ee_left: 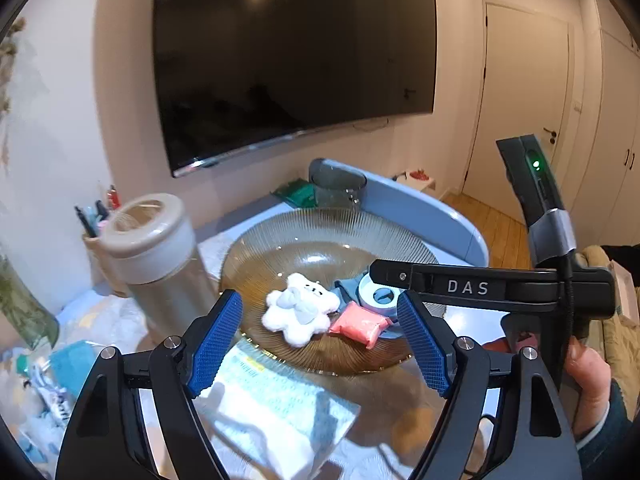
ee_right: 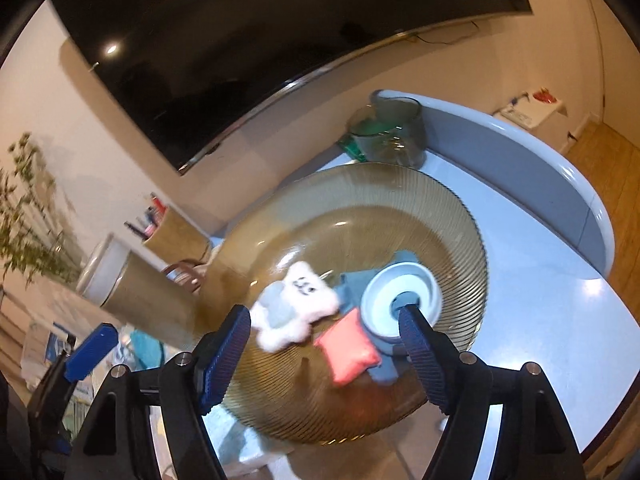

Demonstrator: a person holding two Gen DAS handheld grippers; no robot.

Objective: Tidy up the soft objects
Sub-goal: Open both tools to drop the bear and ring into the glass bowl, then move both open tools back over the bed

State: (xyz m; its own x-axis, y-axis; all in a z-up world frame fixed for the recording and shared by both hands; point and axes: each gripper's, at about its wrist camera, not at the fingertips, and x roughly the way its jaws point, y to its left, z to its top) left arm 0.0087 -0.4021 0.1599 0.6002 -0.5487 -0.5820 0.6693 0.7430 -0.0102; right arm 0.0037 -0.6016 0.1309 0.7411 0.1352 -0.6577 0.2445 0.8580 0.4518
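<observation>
A ribbed amber glass plate holds a white flower-shaped plush, a small pink pillow and a white-and-blue ring resting on blue cloth. My left gripper hangs open at the plate's near rim, with nothing pressed between its blue pads. My right gripper is open over the plate, the plush and pillow showing between its fingers. Its right fingertip sits in front of the ring. In the left wrist view its black body reaches in from the right.
A tumbler with a beige lid and a pen holder stand left of the plate. A grey glass cup stands behind it, by the table's raised blue edge. A white packet lies near. A hand is at right.
</observation>
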